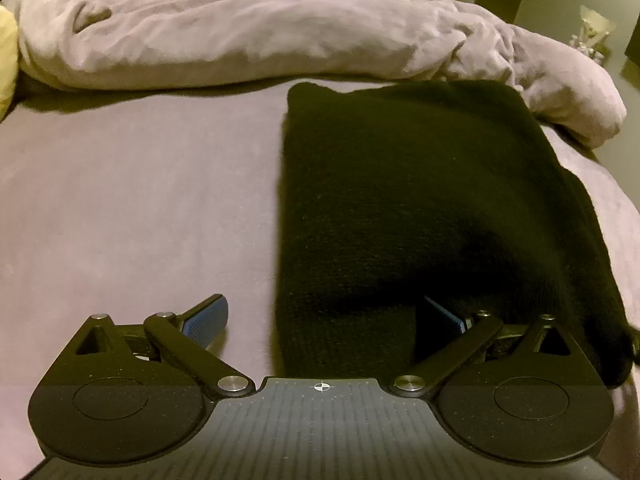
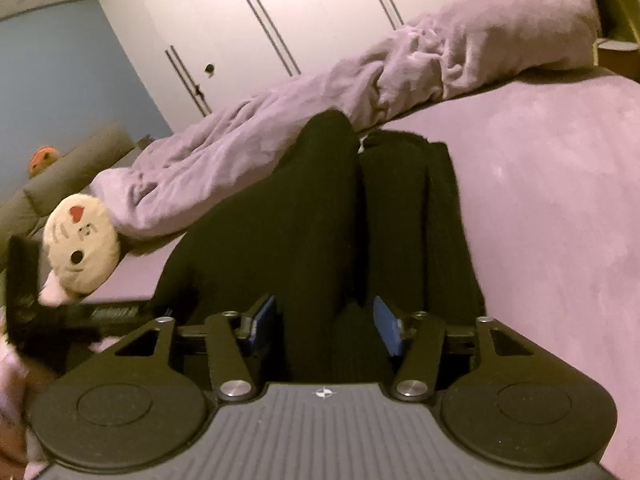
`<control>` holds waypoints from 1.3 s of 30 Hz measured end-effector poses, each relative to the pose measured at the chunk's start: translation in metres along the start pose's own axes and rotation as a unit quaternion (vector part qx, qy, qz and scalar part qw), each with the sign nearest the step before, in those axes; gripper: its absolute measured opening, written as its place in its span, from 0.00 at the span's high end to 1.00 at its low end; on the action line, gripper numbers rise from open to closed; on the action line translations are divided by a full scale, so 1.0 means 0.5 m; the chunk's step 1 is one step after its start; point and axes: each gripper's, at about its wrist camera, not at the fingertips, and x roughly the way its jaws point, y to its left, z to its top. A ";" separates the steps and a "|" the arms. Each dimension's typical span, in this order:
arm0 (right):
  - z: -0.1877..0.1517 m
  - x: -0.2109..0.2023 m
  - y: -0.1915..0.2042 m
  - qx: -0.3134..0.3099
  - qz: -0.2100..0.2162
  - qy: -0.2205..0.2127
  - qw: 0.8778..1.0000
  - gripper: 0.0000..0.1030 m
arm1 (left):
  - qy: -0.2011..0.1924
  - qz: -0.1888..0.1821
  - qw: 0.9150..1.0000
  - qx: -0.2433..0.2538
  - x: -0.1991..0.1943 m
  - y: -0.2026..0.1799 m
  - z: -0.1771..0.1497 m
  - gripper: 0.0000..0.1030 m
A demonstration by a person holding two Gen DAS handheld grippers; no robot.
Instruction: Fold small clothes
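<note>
A black knitted garment (image 1: pixel 420 208) lies on the mauve bedsheet (image 1: pixel 132 200), folded into a long, thick slab. From the left gripper's view its long axis runs away from the camera toward the rumpled duvet (image 1: pixel 240 32) heaped across the far side of the bed, the far corners just short of that heap. Seen from the right wrist, the same garment (image 2: pixel 288 220) stretches away lengthwise too, with a dark crease running down its length between two folded layers, the far end reaching the duvet (image 2: pixel 440 64).

The left gripper (image 1: pixel 320 316) has its jaws spread wide. Its left pad (image 1: pixel 204 320) sits over bare sheet, while the other pad (image 1: pixel 444 314) is tucked against the near edge of the knit, partly shadowed by the cloth; the near end of the garment lies between them, not pinched.

The right gripper (image 2: pixel 324 324) has its jaws drawn closer, with the near end of the black knit bunched between the blue pads (image 2: pixel 264 320), which press against the cloth on both sides.

A round plush toy (image 2: pixel 80 244) rests by the duvet's end, in front of a white wardrobe (image 2: pixel 256 28).
</note>
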 end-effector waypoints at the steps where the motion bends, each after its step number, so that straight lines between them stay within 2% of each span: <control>1: -0.003 -0.002 0.002 -0.005 0.004 0.007 1.000 0.41 | 0.001 0.003 1.000 -0.003 0.000 -0.002 0.000 0.00; 2: -0.007 0.000 0.006 -0.016 0.008 0.013 1.000 0.37 | 0.001 0.006 1.000 -0.005 -0.001 -0.005 -0.001 0.00; 7: -0.011 0.012 0.028 -0.048 0.003 0.023 0.999 0.37 | 0.002 0.015 1.000 -0.009 -0.005 -0.012 -0.003 0.00; 10: -0.010 0.013 0.038 -0.060 -0.002 0.026 0.998 0.50 | 0.006 0.016 1.000 -0.010 -0.006 -0.012 0.000 0.00; 12: -0.008 0.008 0.037 -0.059 -0.002 0.025 0.998 0.70 | 0.008 0.017 1.000 -0.011 -0.008 -0.012 0.003 0.00; 14: -0.008 0.005 0.038 -0.071 -0.014 0.024 0.997 0.79 | 0.007 0.010 1.000 -0.010 -0.016 -0.011 0.008 0.00; 16: -0.005 0.000 0.044 -0.102 -0.043 0.019 0.994 0.80 | 0.002 -0.013 1.000 -0.008 -0.031 -0.004 0.019 0.00; 18: 0.006 -0.005 0.036 -0.107 -0.047 0.014 0.993 0.79 | -0.014 -0.032 0.999 -0.017 -0.047 0.012 0.032 0.00; 20: 0.020 -0.004 0.022 -0.090 -0.032 0.028 0.995 0.76 | -0.026 -0.048 0.998 -0.032 -0.054 0.034 0.047 0.00; 22: 0.028 -0.009 0.017 -0.095 -0.034 0.025 0.995 0.70 | -0.033 -0.053 0.997 -0.045 -0.049 0.058 0.062 0.00; 25: 0.046 -0.017 0.005 -0.079 -0.027 0.017 0.996 0.55 | -0.013 -0.084 0.994 -0.068 -0.015 0.093 0.076 0.00; 27: 0.065 -0.022 -0.009 -0.054 -0.026 0.001 0.998 0.34 | 0.003 -0.119 0.988 -0.095 0.007 0.108 0.080 0.00; 29: 0.085 -0.019 -0.032 -0.023 -0.032 -0.014 0.999 0.21 | 0.016 -0.152 0.982 -0.112 0.027 0.111 0.083 0.00; 30: 0.096 -0.010 -0.046 -0.006 -0.020 -0.009 1.000 0.16 | 0.021 -0.164 0.979 -0.116 0.036 0.110 0.084 0.00; 33: 0.123 0.045 -0.085 0.037 0.004 0.026 0.999 0.12 | 0.048 -0.190 0.974 -0.115 0.072 0.092 0.084 0.00; 35: 0.136 0.083 -0.106 0.057 0.016 0.045 0.997 0.06 | 0.063 -0.198 0.971 -0.115 0.100 0.077 0.085 0.00; 39: 0.147 0.144 -0.138 0.094 0.052 0.076 0.991 0.04 | 0.079 -0.216 0.962 -0.144 0.138 0.082 0.093 0.00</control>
